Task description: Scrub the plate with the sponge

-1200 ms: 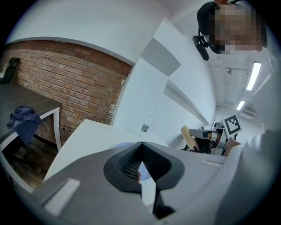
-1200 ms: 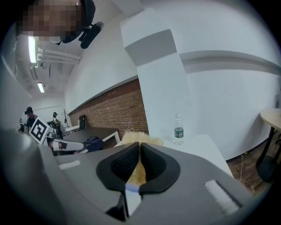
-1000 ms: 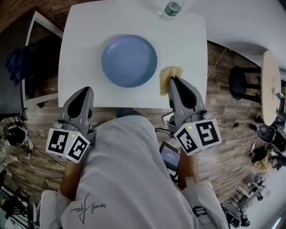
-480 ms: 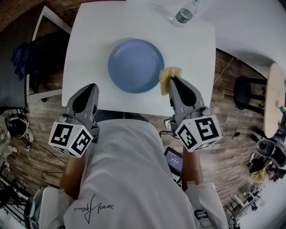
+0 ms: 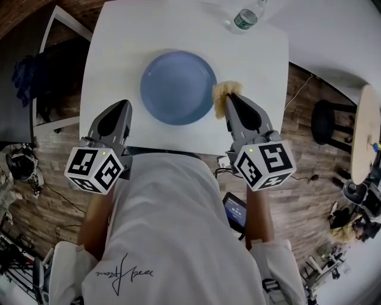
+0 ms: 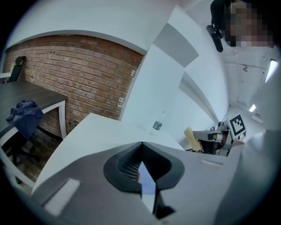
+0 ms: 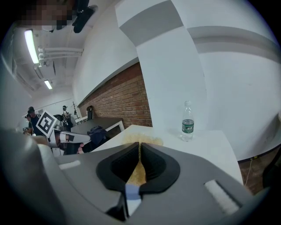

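- table (image 5: 113, 65) – white, square, on a wood-pattern floor.
- plate (image 5: 178, 87) – blue, round, lying flat near the middle of the table.
- sponge (image 5: 224, 95) – pale yellow, ragged, at the plate's 4 o'clock, right against the rim; whether it touches the rim cannot be told.
- right gripper (image 5: 230, 99) – jaws clamped on the sponge; in the right gripper view the yellow mass (image 7: 139, 141) sits pinched between the dark pads and bulges out past the tips (image 7: 139, 146).
- left gripper (image 5: 121, 107) – at the plate's 7 o'clock, over the table's near edge, apart from the plate; in the left gripper view its jaws (image 6: 141, 146) meet at the tips with nothing between them.
- bottle (image 5: 245, 16) – clear plastic, green label, upright, at the plate's 1 o'clock by the far edge.
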A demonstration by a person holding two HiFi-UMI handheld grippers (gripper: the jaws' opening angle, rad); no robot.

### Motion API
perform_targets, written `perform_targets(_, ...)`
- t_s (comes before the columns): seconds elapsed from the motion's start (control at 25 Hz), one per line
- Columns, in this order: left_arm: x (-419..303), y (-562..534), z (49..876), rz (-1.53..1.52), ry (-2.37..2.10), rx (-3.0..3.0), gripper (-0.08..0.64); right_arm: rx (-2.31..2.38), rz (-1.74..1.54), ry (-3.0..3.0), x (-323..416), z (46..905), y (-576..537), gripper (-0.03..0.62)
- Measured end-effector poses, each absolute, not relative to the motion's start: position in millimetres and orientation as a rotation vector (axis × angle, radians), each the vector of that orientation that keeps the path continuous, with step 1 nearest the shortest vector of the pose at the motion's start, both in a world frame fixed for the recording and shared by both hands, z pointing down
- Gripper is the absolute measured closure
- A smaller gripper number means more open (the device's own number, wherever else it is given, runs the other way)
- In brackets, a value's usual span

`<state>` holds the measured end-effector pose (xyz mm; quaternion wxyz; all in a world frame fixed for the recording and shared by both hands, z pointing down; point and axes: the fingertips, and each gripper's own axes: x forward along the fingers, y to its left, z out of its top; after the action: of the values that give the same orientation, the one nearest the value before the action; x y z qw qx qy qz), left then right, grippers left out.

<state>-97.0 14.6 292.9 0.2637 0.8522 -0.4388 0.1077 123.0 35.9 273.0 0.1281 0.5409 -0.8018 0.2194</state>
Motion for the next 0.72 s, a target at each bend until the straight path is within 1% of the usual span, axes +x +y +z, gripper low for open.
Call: perform_targets(0.72, -86, -26, 337, 0.398, -1.156, 2.204, 0.545, 1.480, 0.747, -2.276, 130, 306, -15, 0.572)
